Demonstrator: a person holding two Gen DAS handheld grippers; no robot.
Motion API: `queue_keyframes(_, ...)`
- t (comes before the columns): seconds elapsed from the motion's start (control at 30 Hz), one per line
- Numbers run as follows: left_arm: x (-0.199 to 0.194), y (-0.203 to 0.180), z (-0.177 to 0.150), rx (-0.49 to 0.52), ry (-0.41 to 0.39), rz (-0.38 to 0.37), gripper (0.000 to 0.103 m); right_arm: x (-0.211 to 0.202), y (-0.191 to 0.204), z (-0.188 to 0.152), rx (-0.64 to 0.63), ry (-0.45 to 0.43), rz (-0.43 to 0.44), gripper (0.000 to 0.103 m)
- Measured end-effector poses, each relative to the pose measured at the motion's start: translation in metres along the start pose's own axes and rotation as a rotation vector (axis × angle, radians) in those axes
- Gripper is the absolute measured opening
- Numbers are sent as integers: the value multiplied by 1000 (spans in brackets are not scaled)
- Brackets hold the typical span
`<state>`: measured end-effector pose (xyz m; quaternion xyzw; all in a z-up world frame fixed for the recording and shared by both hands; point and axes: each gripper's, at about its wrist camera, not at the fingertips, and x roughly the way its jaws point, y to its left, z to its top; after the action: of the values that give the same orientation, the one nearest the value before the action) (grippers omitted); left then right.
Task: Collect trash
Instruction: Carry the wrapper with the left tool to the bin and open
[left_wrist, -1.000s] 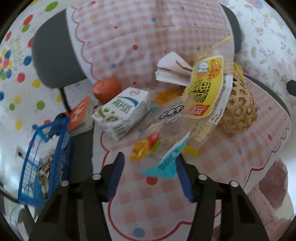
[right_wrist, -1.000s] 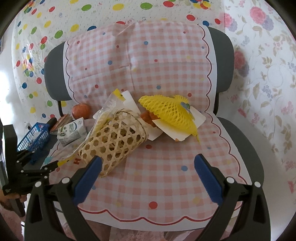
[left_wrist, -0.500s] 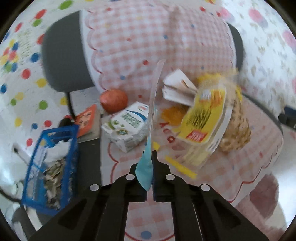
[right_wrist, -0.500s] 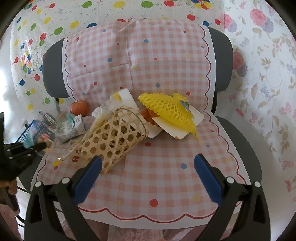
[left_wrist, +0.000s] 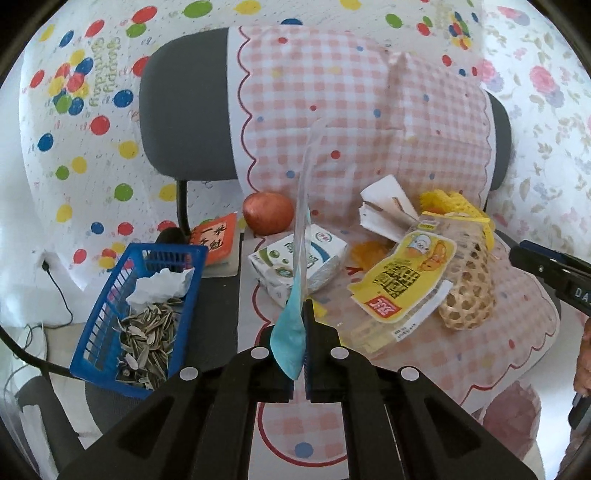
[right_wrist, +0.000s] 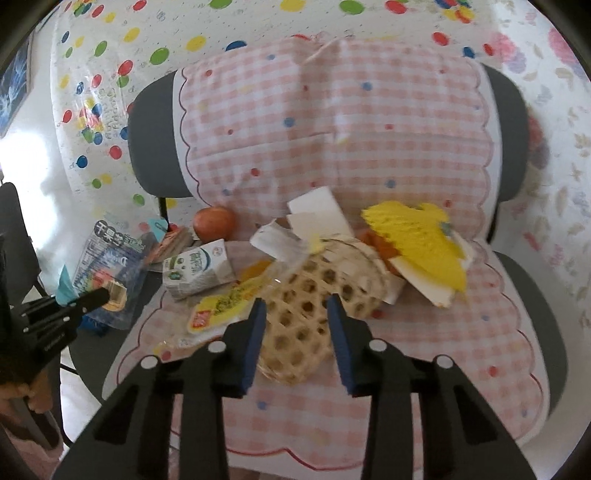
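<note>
My left gripper is shut on a clear snack wrapper with a blue corner, held edge-on above the seat's left edge; the same wrapper shows flat in the right wrist view. A blue trash basket with seed shells and tissue stands to the left. My right gripper is partly open and empty, its fingers on either side of the tipped woven basket, not touching. A yellow wrapper, milk carton, yellow foam net and white paper lie on the chair.
A checked pink cloth covers the grey chair. An orange-red fruit sits at the seat's back left. A small orange booklet lies beside the blue basket. A black cable runs along the floor at left.
My left gripper closed on the clear wrapper, lifted it off the pile and pulled back left. My right gripper moved forward to the woven basket and narrowed its opening.
</note>
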<state>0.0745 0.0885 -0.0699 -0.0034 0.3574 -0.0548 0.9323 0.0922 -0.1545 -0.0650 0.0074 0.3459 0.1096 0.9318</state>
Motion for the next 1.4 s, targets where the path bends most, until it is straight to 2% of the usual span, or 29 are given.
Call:
queue_keyframes(0.37,19,2,17,-10,12,-15,4,50,-3,25,58,30,-26,34)
queue_keyframes(0.4,21,2,17,-11,13,-16,4,54,-3,27,65,33,-18,29)
queue_keyframes(0.43,23,1,17,-12,16,-15,4,57,-1,29,68,34,-13,19)
queue_keyframes(0.5,24,0,19,-17,20,-11,4,58,2,33,74,27,-3,10)
queue_keyframes(0.53,23,0,20,-17,19,-9,4,56,5,37,76,13,17,5)
queue_keyframes(0.6,15,-1,23,-13,5,11,4,47,12,46,70,-28,71,3)
queue_keyframes(0.7,-4,-2,34,-4,-38,39,4,9,25,65,37,-158,133,2)
queue_keyframes(0.77,-25,-6,44,6,-87,42,4,-31,33,75,-2,-268,130,2)
queue_keyframes(0.87,-55,-19,55,22,-141,-1,4,-81,35,77,-52,-374,83,2)
queue_keyframes(1.0,-78,-46,55,47,-169,-105,4,-132,18,58,-76,-437,-5,2)
queue_keyframes(1.1,-85,-77,44,83,-174,-179,4,-156,-4,37,-64,-451,-68,2)
queue_keyframes(1.23,-86,-123,22,147,-164,-272,4,-190,-42,-10,-11,-455,-200,2)
queue_keyframes(1.4,-80,-196,-19,283,-127,-404,4,-222,-81,-70,60,-431,-358,2)
